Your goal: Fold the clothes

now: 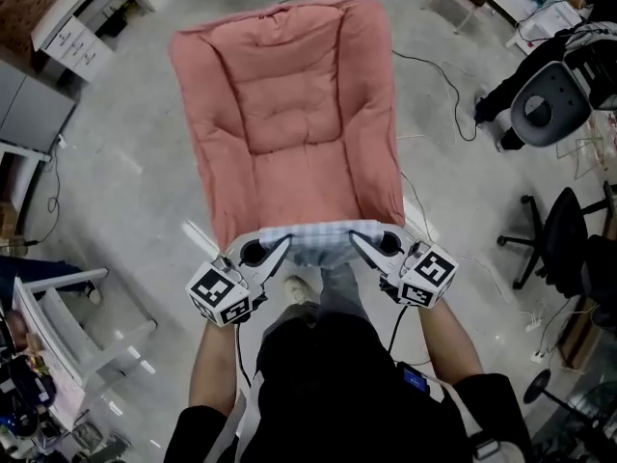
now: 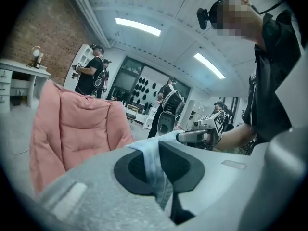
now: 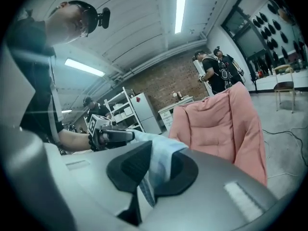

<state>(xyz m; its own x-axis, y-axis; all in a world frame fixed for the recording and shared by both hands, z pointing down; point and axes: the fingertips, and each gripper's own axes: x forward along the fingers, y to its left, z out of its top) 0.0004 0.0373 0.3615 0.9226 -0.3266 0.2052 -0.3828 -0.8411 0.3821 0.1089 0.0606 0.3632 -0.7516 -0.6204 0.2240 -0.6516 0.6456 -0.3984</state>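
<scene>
A light blue checked garment (image 1: 319, 238) hangs stretched between my two grippers, just over the near edge of a big pink quilted cushion (image 1: 289, 114) spread on the floor. My left gripper (image 1: 281, 250) is shut on the garment's left end, and the cloth (image 2: 153, 163) shows pinched between its dark pads. My right gripper (image 1: 359, 242) is shut on the right end, with the fabric (image 3: 159, 162) bunched in its jaws. Each gripper view shows the other gripper (image 2: 201, 136) (image 3: 113, 135) across the cloth. The rest of the garment hangs below, mostly hidden.
Concrete floor surrounds the cushion. Office chairs (image 1: 548, 106) (image 1: 567, 244) and loose cables (image 1: 436, 73) are at the right. A white desk (image 1: 79, 19) stands at the top left and a white rack (image 1: 60, 316) at the lower left. Other people stand far off (image 2: 90, 75).
</scene>
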